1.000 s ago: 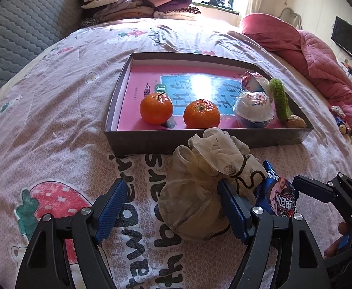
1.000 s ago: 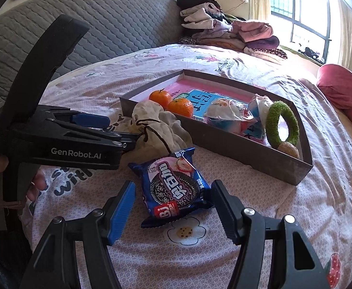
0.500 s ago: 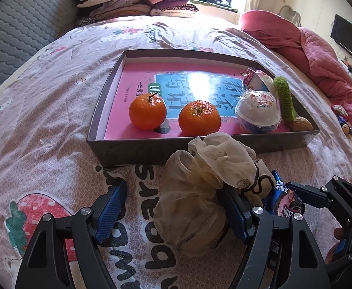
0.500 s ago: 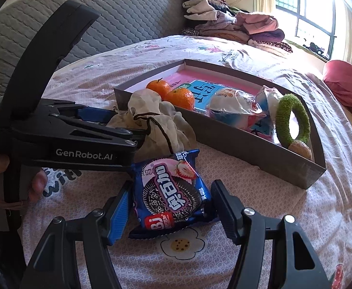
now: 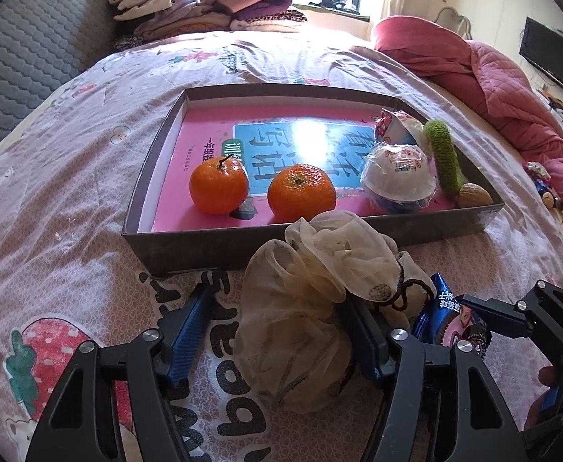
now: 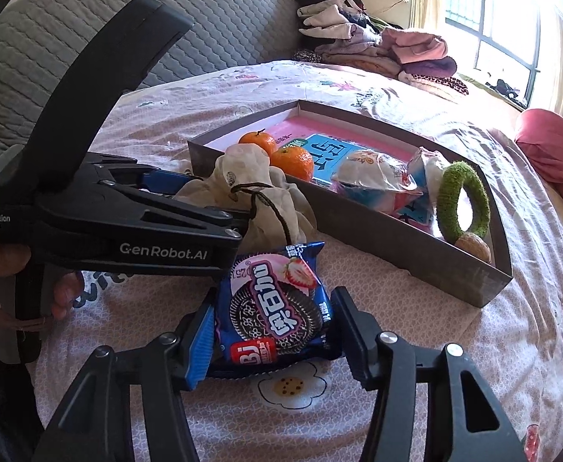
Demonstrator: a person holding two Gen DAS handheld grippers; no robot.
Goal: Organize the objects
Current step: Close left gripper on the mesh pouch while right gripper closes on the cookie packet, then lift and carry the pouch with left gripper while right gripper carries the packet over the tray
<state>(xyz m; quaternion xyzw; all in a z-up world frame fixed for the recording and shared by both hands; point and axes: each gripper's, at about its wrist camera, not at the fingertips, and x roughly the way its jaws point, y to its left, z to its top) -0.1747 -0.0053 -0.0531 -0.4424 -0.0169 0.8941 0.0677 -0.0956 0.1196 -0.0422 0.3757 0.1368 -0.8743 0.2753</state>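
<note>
- Right wrist view: the right gripper straddles the cookie packet, its jaws have just been closing and the blue pad at the left already touches the wrapper edge; whether the other pad presses I cannot tell, so a firm clench is not settled
- The packet lies flat on the bedsheet straight ahead between the fingers, its long axis along the line they point on, so the jaws close across its width
- Left wrist view: the left gripper has also just been closing around the mesh pouch; the right-hand pad is sunk into the fabric, the left-hand pad stands clear of it, so it is not yet clamped
- The pouch sits just this side of the tray, touching its near wall; the left hand is nearer the tray
- Counted in the tray: two oranges, one white cup, one small carton, one green ring, one walnut, one pink book; outside it: one pouch, one packet
</note>
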